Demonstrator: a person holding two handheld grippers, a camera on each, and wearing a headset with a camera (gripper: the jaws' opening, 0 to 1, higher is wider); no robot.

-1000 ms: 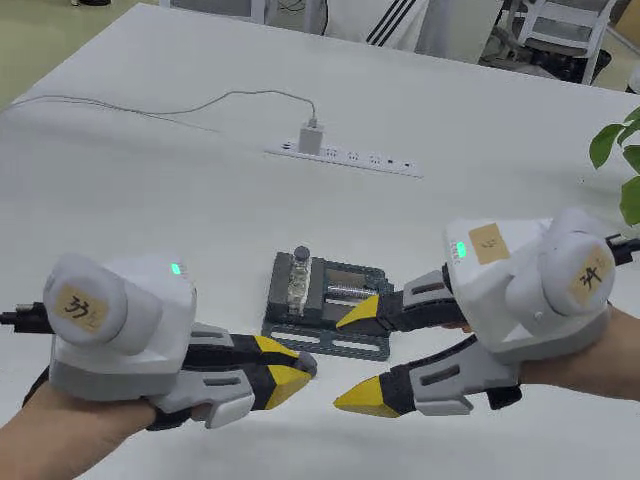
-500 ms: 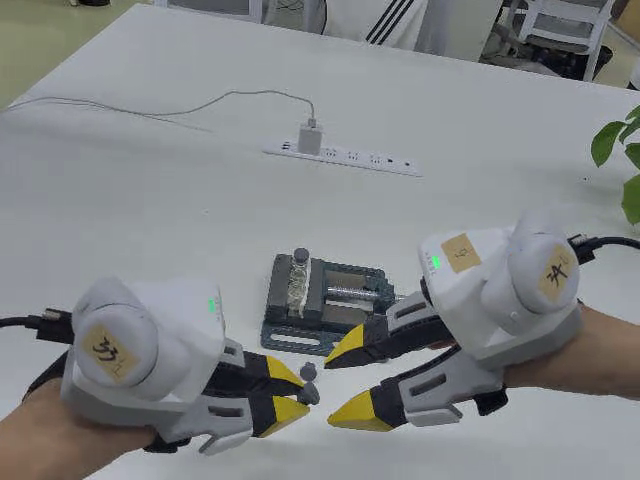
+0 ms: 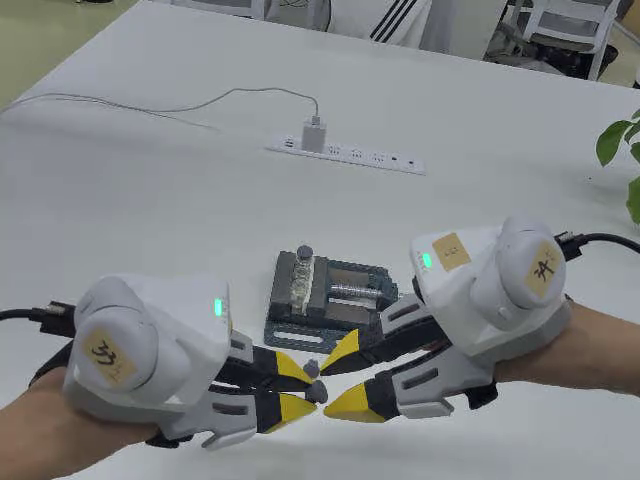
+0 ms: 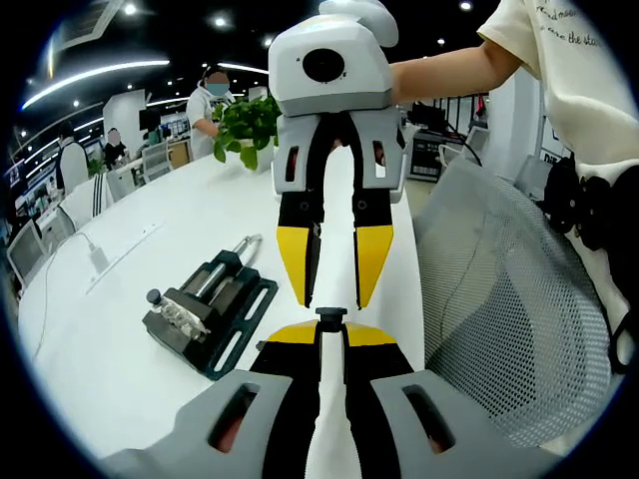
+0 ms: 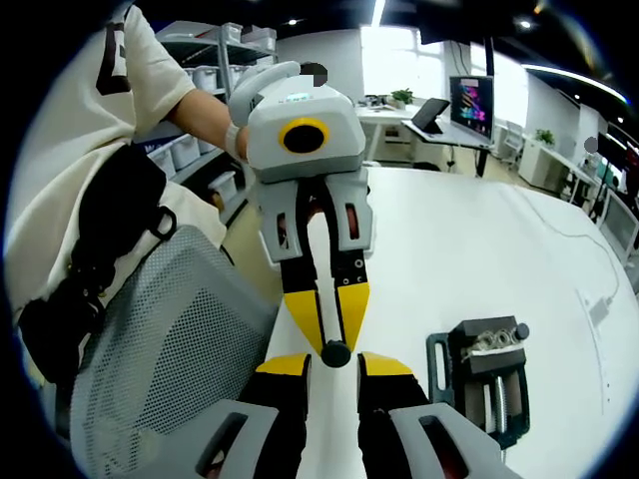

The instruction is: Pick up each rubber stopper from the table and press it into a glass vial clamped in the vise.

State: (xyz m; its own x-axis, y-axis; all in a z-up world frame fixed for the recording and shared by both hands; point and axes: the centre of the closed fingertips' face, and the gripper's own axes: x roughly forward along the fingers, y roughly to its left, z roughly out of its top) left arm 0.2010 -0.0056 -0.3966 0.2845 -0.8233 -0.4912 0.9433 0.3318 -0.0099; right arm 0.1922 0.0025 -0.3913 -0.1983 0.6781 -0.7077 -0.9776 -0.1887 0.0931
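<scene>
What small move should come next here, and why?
Probably close the right gripper on the stopper. The left gripper pinches it at its tips, and the right gripper faces it tip to tip, jaws open to either side of the stopper, which looks like a handover.

I look down on a long white table (image 3: 150,170) with a power strip (image 3: 345,155) plugged in; a leafy plant (image 3: 615,142) at its right edge; pale green floor (image 3: 40,30) beyond; a grey mesh chair (image 4: 499,299) close by; storage shelves (image 5: 200,50) and a bright ceiling strip light (image 4: 90,80) farther off.
</scene>
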